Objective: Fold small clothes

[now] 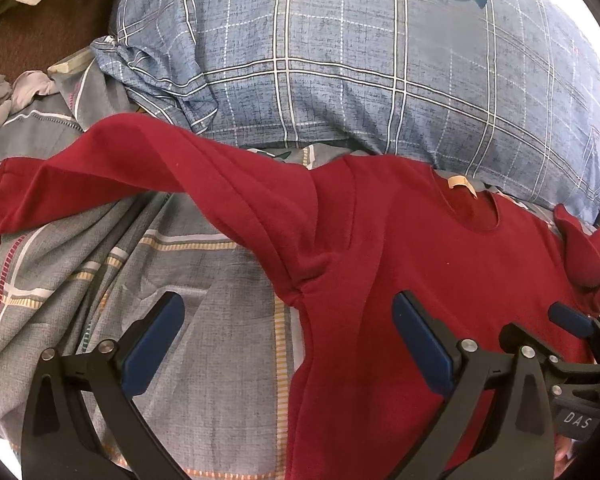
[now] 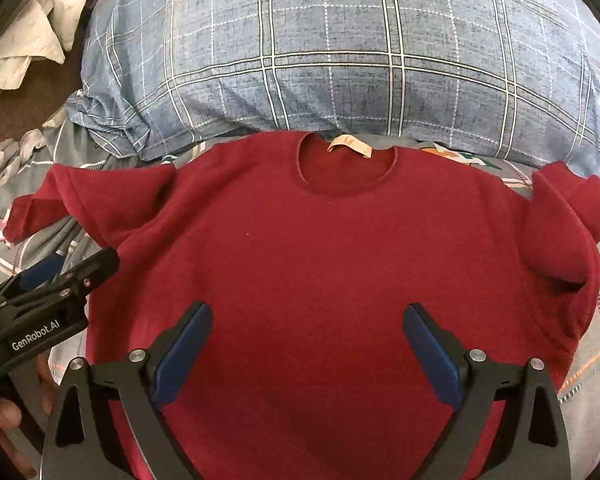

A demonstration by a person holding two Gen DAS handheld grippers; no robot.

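A small dark red sweater lies flat, front up, on the bed, its neck with a tan label toward the pillow. Its left sleeve stretches out to the left; its right sleeve is bunched up at the shoulder. My left gripper is open and empty over the sweater's left side seam, near the armpit. My right gripper is open and empty above the middle of the sweater's body. The left gripper also shows at the left edge of the right wrist view.
A blue plaid pillow lies just behind the sweater's neck. The sweater rests on a grey plaid bedsheet. Pale crumpled cloth lies at the far left, and white cloth on a brown surface behind it.
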